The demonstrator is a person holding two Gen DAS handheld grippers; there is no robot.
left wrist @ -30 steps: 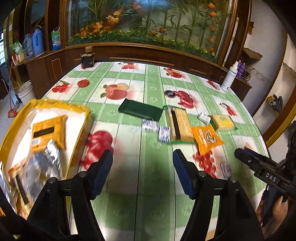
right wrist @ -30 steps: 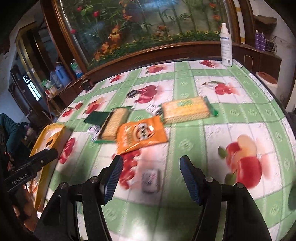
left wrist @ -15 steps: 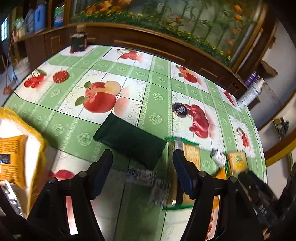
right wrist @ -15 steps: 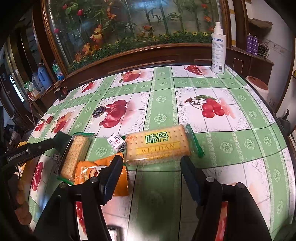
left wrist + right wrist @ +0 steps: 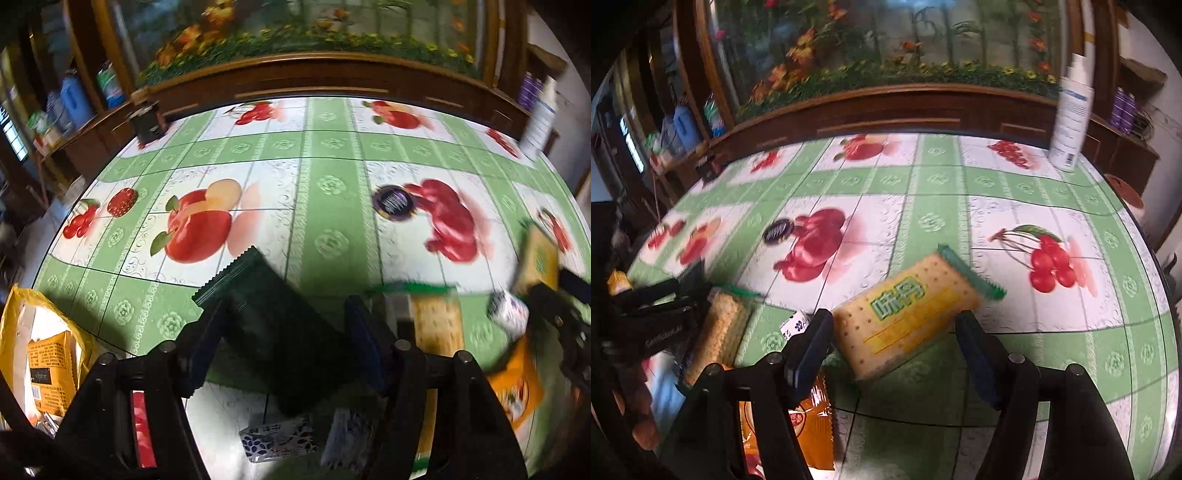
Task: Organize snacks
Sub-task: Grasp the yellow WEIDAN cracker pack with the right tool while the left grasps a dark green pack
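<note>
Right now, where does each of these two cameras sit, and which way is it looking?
Left wrist view: on the left gripper, looking down along its open fingers at a dark green packet on the table; the yellow bag lies left.
Right wrist view: on the right gripper, whose jaws have just been opening around a yellow cracker pack; fingertips of a hand show lower left.
Shared: the long cracker pack and each other's gripper.

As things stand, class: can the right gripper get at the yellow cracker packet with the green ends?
Probably yes: the right gripper is open, the cracker packet lies between its fingers, nothing covering it.
</note>
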